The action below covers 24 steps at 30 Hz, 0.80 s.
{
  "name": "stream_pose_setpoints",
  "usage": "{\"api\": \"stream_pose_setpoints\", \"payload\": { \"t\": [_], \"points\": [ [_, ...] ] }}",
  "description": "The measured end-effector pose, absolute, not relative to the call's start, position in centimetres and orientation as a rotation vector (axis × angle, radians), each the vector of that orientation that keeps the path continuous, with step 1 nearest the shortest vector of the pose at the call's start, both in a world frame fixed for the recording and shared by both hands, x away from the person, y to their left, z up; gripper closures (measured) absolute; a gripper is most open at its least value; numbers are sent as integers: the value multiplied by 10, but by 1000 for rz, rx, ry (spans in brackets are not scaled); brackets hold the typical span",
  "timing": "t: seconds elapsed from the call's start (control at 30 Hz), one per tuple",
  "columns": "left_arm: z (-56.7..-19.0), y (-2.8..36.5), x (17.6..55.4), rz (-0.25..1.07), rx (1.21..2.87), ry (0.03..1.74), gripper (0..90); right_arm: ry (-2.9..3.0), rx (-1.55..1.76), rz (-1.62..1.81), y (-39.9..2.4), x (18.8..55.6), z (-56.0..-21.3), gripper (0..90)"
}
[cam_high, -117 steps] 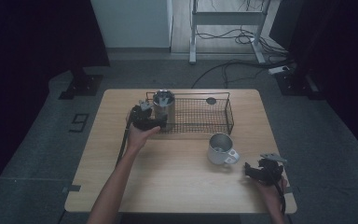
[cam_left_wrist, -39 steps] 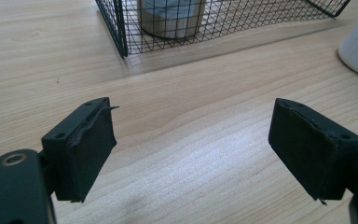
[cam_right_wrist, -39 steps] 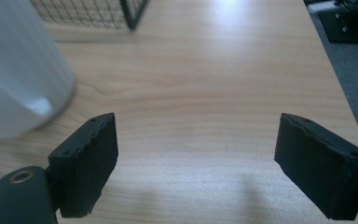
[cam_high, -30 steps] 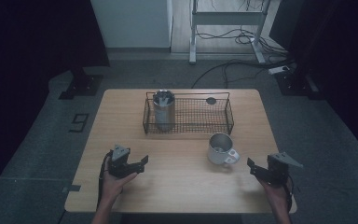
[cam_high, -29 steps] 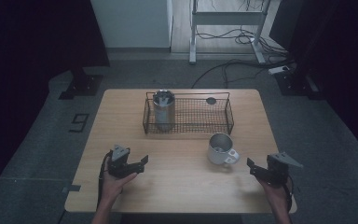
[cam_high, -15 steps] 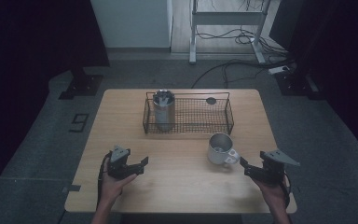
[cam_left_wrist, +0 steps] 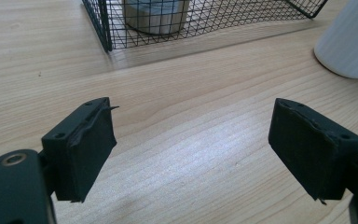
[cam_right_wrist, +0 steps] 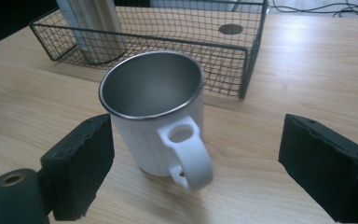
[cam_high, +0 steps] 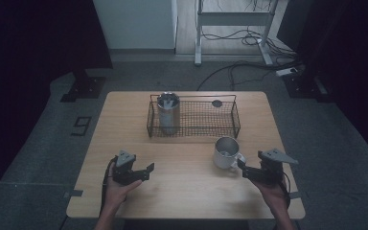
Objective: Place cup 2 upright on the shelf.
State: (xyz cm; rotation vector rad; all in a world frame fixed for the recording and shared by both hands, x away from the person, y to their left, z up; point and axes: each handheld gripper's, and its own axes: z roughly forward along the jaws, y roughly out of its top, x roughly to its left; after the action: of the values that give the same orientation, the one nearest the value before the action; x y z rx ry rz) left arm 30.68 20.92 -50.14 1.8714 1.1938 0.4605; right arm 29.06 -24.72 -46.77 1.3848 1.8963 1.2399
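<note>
Reaching toward the white mug (cam_right_wrist: 151, 112) with the right gripper (cam_high: 243, 168), held the jaws spread wide, one to each side of the mug, neither pad touching it. Found the mug upright on the table (cam_high: 191, 196), just in front of the wire basket (cam_high: 191, 97), its handle (cam_right_wrist: 189, 156) turned toward the gripper. Judged the step in hand as closing on the mug for a lift. Needed to go in level and somewhat deeper, aiming the pads at the ribbed wall below the steel rim and not at the handle jutting between them. Risked twisting the mug by catching that handle first. Called for a slow, centred squeeze, with no shove toward the basket. Held the left gripper (cam_high: 147, 170) low over the near left of the table, jaws likewise apart with nothing between them, well away from the mug. Saw a steel tumbler (cam_high: 168, 112) standing in the basket's left end, clear of the approach.
</note>
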Motion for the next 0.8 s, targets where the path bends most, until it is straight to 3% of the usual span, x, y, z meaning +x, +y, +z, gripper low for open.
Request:
{"api": "stream_pose_setpoints", "payload": {
  "t": [0.8],
  "points": [
    [-503,215,306,421,1872,1195,146,1966,1353,1206,-217,322,-472,59]
  ]
}}
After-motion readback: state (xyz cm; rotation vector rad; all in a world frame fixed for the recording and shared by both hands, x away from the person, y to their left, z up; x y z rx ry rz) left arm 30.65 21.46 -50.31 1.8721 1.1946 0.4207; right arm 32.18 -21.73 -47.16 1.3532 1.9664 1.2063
